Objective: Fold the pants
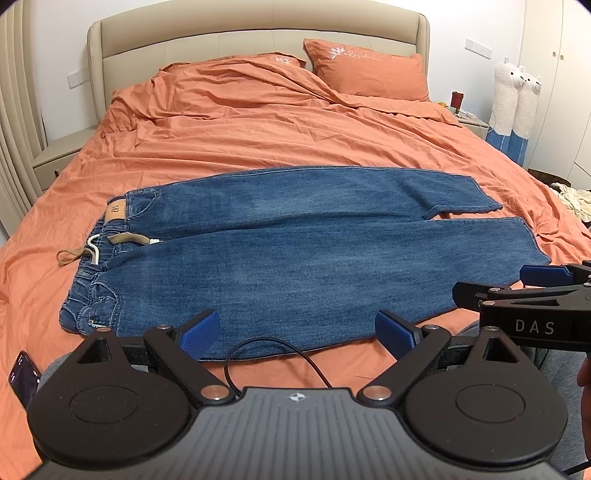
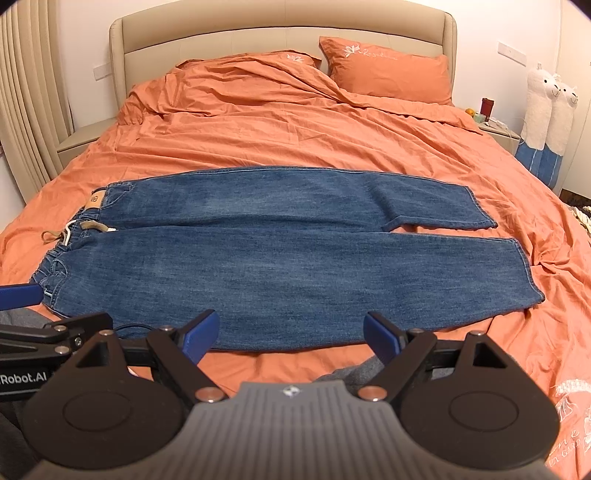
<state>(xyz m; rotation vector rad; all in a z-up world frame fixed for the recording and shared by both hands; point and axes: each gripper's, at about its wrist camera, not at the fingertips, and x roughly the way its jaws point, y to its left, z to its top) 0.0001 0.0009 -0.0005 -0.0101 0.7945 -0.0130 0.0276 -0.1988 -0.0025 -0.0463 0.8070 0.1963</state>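
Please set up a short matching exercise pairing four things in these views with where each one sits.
Things:
1. jeans
2. orange pillow
3. phone
4. llama plush toys

Places:
A. standing against the wall to the right of the bed
B. spread flat across the near part of the bed
C. on the bedding at the lower left edge of the left wrist view
D. propped against the headboard

Pairs: 1-B, 2-D, 3-C, 4-A

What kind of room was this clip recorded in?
Almost certainly a home bedroom: blue denim jeans lie on a bed with wrinkled orange bedding, backed by a beige padded headboard, with a matching orange embroidered pillow on top.
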